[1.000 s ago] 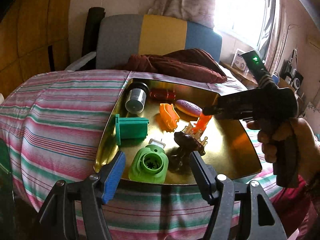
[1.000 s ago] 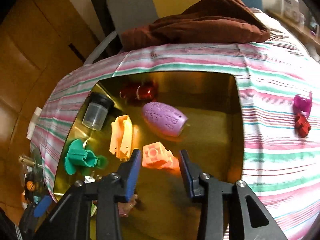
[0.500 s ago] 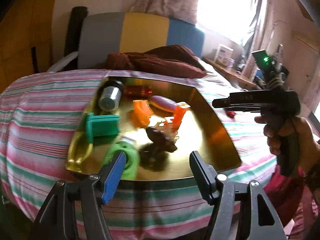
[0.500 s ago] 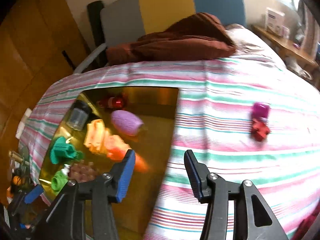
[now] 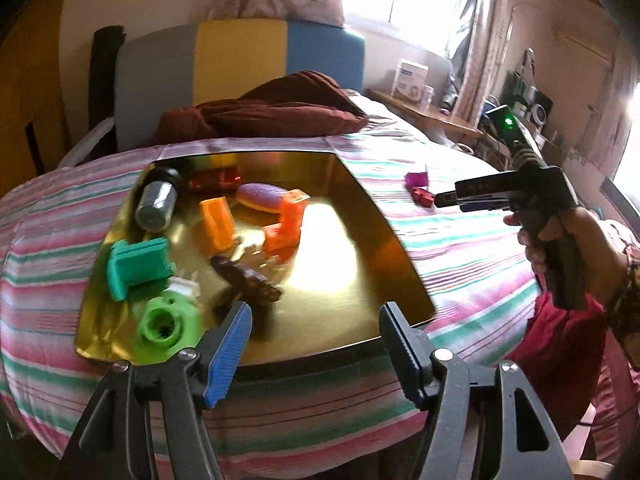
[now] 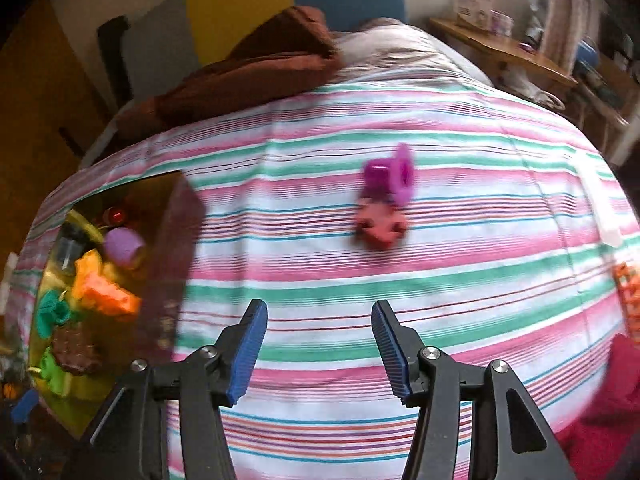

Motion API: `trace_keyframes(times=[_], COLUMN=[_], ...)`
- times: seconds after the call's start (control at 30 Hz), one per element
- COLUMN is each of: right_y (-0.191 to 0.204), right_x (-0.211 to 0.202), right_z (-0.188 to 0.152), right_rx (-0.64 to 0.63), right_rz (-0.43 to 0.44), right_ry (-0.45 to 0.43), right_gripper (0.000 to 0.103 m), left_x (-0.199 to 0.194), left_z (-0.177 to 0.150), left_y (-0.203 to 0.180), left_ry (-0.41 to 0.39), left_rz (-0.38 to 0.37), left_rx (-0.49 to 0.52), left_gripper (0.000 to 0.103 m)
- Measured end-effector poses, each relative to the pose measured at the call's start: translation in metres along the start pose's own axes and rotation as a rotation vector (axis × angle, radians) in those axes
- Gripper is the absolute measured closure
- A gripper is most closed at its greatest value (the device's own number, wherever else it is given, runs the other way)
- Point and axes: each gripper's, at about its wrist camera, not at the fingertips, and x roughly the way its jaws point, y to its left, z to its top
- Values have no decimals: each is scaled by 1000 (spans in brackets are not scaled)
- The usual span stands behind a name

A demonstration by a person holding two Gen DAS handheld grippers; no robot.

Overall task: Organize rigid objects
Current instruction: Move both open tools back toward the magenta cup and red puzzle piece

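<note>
A gold tray (image 5: 384, 264) lies on the striped bed and holds several plastic parts: a teal block (image 5: 138, 270), a green round part (image 5: 168, 326), a dark brown piece (image 5: 248, 282), two orange parts (image 5: 218, 224), a purple oval (image 5: 262, 198), a red piece (image 5: 216, 178) and a clear jar (image 5: 158, 200). My left gripper (image 5: 316, 344) is open and empty at the tray's near edge. A magenta part (image 6: 390, 176) and a red part (image 6: 380, 228) lie together on the sheet. My right gripper (image 6: 318, 350) is open and empty, hovering short of them.
A dark red blanket (image 5: 272, 112) lies at the head of the bed before a grey, yellow and blue headboard (image 5: 240, 64). A wooden shelf (image 6: 504, 48) with a box stands at the right. An orange object (image 6: 628, 292) shows at the right edge.
My right gripper has left the orange part in the tray and swung right over the sheet toward the magenta and red parts. My left gripper has drawn back and turned right.
</note>
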Motion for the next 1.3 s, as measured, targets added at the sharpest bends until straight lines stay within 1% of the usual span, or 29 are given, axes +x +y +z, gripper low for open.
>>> trace_keyframes(times=[0.07,0.13,0.23,0.3,0.37,0.47,0.57,0.63,0.7,0.77,0.83,0.9,1.0,1.03,1.17,1.2,1.3], right_y=[-15,-35,-66,-88,-105,-124,-133,-139,-144,-147,-153,-157,-165,-165,-162,-160,-159], right_x=[1,2,5,8,12,16,12,10,7,8,8,9,11,12,12,13,13], right_z=[7,18,35,45,47,44,43,42,40,40,39,39,39,39,40,41,42], right_rx=[21,40,95,152,194,246,272,298,326,344,364,392,436,441,430,427,422], right_rz=[-18,-53,-109,-138,-177,-196,-231,-243,-242,-244,-255,-257,-231,-229,-237,-235,-230], right_ry=[-5,-15,-54,-82,-101,-65,-71,-73,-75,-74,-74,-74,-70,-69,-70,-70,-72], right_gripper=[47,44,42,40,39,39,38,34,33,33,33,33,33,33,33,33,33], left_x=[2,5,16,23,35,55,89,113,139,167,188,212,238,244,263,267,280], left_z=[7,13,29,42,56,77,100,113,124,132,134,137,142,144,144,144,143], left_y=[-12,-24,-45,-63,-81,-108,-131,-143,-157,-171,-179,-180,-178,-179,-190,-191,-191], left_ry=[5,10,24,30,44,72,118,145,163,180,204,243,272,268,238,232,227], left_rz=[-20,-38,-62,-75,-96,-140,-162,-143,-128,-94,-72,-68,-62,-61,-49,-57,-70], left_rx=[27,50,76,98,126,150,152,151,160,197,217,191,146,143,202,207,190], left_gripper=[36,35,30,29,29,29,29,29,29,29,29,29,29,29,29,29,35])
